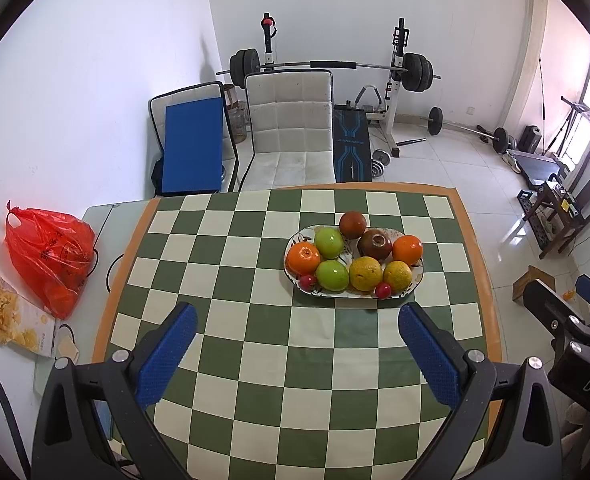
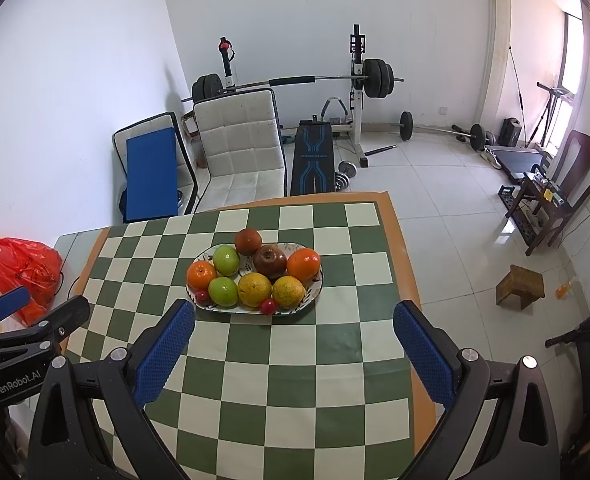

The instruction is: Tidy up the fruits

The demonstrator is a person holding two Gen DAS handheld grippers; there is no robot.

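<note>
Checkered tablecloth (image 1: 255,360) under fruit plate (image 1: 415,276), well ahead of both grippers' spread, empty fingers (image 1: 167,356).

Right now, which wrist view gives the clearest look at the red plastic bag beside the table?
The left wrist view: the red plastic bag shows whole and large, handles and print visible, left of the checkered cloth. In the right wrist view the bag is smaller, near the frame edge, its lower part hidden behind the left gripper.
</note>
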